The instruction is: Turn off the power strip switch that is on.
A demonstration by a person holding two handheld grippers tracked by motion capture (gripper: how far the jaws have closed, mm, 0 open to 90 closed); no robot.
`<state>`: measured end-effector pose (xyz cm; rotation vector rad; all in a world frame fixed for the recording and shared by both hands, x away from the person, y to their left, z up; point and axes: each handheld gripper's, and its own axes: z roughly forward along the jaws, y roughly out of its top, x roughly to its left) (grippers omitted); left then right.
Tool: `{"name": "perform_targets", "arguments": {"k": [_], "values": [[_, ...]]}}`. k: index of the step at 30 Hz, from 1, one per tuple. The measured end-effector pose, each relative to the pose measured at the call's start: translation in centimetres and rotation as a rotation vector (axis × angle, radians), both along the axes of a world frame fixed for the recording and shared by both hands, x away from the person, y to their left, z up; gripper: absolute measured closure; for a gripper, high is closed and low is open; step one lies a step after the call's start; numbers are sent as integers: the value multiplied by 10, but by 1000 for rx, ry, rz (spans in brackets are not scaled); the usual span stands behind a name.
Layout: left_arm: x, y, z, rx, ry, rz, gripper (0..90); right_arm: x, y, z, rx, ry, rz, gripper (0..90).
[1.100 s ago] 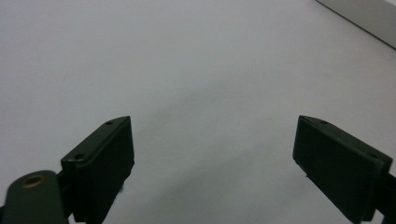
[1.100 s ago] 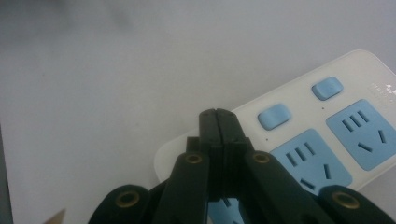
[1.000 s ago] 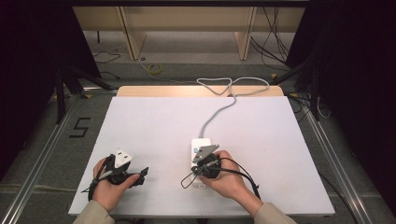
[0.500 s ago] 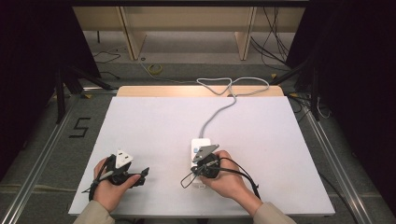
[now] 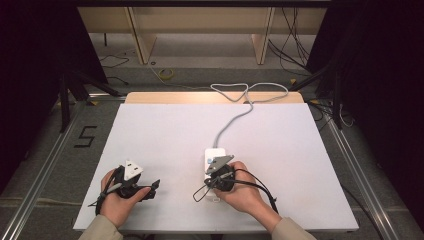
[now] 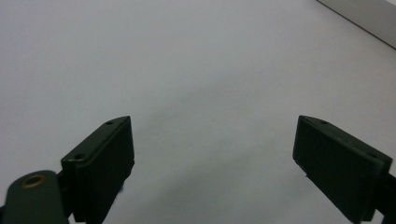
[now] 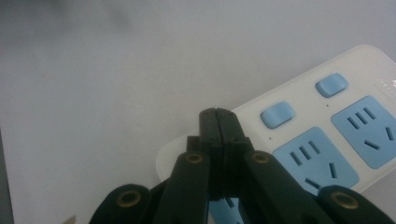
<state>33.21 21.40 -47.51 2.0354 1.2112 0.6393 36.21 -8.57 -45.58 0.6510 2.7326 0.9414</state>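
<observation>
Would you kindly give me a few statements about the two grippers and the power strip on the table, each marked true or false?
1. The right gripper has its jaws pressed together. True.
2. The left gripper is clamped on a plug. False: its jaws stand wide apart with bare white table between them.
3. The power strip has blue sockets and blue switches. True.
4. The right gripper's tip is over the edge of the power strip. True.
5. The strip's grey cord runs toward the person. False: it runs away to the far edge of the table, where it loops.
6. The left gripper rests on the power strip. False: it is apart, over bare table to its left.
</observation>
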Motion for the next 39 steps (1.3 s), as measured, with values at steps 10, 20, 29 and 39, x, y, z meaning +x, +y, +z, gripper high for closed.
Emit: {"name": "perform_targets", "arguments": {"k": [10, 20, 29, 39], "values": [[0, 0, 0, -1, 2, -1, 124, -2, -2, 6, 5, -15, 7, 900], [0, 0, -1, -3, 5, 1, 125, -1, -8, 9, 14, -29, -4, 886], [0, 0, -2, -2, 8, 0, 126, 0, -15, 12, 32, -26, -39, 857], [0, 0, -2, 0, 10, -1, 126, 0, -31, 15, 56, -21, -68, 825]]}}
